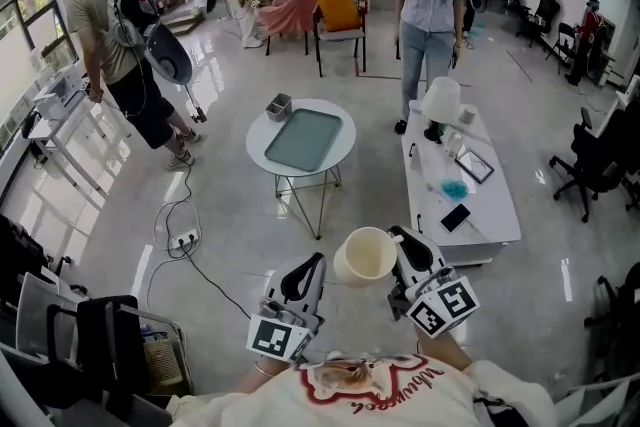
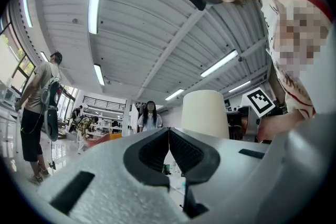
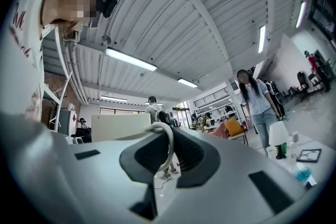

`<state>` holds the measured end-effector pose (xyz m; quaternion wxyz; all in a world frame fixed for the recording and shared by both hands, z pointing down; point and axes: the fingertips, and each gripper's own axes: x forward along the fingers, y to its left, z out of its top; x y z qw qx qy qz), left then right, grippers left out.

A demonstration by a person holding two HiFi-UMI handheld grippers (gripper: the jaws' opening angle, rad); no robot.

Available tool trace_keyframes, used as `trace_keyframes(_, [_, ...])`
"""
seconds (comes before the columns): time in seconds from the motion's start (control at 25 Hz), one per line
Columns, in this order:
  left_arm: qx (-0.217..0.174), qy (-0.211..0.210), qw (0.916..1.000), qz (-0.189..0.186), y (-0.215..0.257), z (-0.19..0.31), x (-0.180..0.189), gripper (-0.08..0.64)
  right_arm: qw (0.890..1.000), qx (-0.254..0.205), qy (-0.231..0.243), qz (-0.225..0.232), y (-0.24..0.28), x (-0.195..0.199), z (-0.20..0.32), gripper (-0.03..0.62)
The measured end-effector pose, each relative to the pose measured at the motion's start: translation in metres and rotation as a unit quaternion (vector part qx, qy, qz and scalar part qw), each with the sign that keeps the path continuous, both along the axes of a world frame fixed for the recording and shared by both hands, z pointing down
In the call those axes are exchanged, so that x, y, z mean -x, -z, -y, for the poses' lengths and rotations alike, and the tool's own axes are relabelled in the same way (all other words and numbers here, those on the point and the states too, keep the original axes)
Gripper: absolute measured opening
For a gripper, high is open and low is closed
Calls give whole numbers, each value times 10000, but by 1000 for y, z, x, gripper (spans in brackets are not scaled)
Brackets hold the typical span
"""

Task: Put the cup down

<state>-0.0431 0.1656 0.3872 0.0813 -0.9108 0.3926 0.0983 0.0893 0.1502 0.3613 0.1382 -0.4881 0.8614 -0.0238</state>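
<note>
Cup (image 1: 365, 256) held in mid-air, well short of the round desk (image 1: 258, 140) and higher than its top, mouth tilted up toward the head camera. Right gripper (image 1: 401, 241) pinching only the thin loop handle (image 3: 167, 140). Left gripper (image 1: 312, 265) pressed together on nothing, equally short of the desk. Likely trouble: swinging on that narrow pinch, slipping free before reaching the desk, or landing tilted and toppling on release.
</note>
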Motion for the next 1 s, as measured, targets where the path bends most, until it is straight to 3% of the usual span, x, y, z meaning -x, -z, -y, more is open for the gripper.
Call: trace_keyframes(1.0, [-118,-50,9999,38,7,-18,-35,16,9999,-80,69,-67,-4,-24,-19,48])
